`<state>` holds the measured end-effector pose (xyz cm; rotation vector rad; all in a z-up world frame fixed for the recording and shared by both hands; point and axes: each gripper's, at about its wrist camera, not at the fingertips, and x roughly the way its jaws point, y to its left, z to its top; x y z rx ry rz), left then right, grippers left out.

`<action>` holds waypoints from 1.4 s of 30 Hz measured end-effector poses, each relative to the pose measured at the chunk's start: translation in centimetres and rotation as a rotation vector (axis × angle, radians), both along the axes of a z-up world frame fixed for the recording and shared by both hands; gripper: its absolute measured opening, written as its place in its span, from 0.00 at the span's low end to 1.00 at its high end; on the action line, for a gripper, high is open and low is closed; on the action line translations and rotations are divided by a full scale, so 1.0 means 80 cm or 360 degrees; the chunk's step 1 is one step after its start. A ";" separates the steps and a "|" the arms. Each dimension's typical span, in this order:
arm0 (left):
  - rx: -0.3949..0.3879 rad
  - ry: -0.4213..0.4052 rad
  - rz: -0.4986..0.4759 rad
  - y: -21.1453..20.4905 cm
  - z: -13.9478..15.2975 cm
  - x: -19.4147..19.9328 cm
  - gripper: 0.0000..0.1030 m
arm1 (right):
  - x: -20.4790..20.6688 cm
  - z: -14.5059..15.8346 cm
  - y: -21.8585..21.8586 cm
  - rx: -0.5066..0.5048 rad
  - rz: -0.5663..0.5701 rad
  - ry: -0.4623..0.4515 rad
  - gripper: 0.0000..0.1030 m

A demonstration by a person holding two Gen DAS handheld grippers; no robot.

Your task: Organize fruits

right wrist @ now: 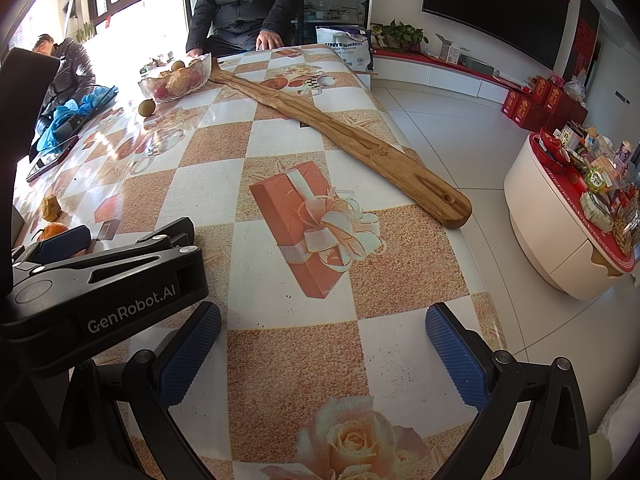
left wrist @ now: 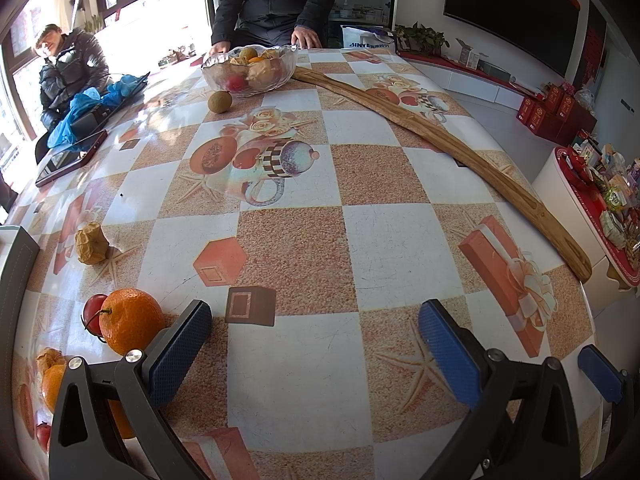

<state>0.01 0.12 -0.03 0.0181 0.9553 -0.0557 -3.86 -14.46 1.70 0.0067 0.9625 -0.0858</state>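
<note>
A glass bowl [left wrist: 280, 76] holding several fruits stands at the far end of the table, with a greenish-brown round fruit [left wrist: 220, 101] just in front of it. Close by on the left lie an orange [left wrist: 130, 320], a small red fruit [left wrist: 91, 314] behind it, and a paper-wrapped fruit [left wrist: 92, 243]. More oranges [left wrist: 54, 386] sit at the left edge. My left gripper [left wrist: 314, 334] is open over the tablecloth, right of the orange, holding nothing. My right gripper [right wrist: 322, 340] is open and empty too; the bowl [right wrist: 176, 80] is far off at its upper left.
A long wooden paddle [left wrist: 440, 136] lies diagonally along the table's right side. A phone [left wrist: 70, 158] and blue plastic bags [left wrist: 86, 114] are at the left. One person sits at the far end, hands on the table [left wrist: 304, 36]; another sits at left [left wrist: 64, 68]. The left gripper's body [right wrist: 100, 280] is beside my right gripper.
</note>
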 end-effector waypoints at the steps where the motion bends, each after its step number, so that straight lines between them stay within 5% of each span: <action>1: 0.0000 0.0000 0.0000 0.000 0.000 0.000 1.00 | 0.000 0.000 0.000 0.0000 0.0000 0.0000 1.00; 22: 0.0027 -0.0002 0.0008 0.002 0.003 -0.005 1.00 | 0.000 0.000 0.000 0.0000 0.0000 0.0000 1.00; 31: 0.0126 -0.0265 -0.0113 0.006 0.084 -0.070 1.00 | 0.000 0.000 0.000 0.0000 0.0000 0.0000 1.00; 36: 0.0095 -0.0310 -0.0125 0.044 0.115 -0.111 1.00 | 0.000 0.000 0.000 0.0000 0.0000 0.0000 1.00; 42: 0.0016 -0.0286 0.0063 0.156 0.116 -0.164 1.00 | 0.000 0.000 0.000 0.0000 0.0000 0.0000 1.00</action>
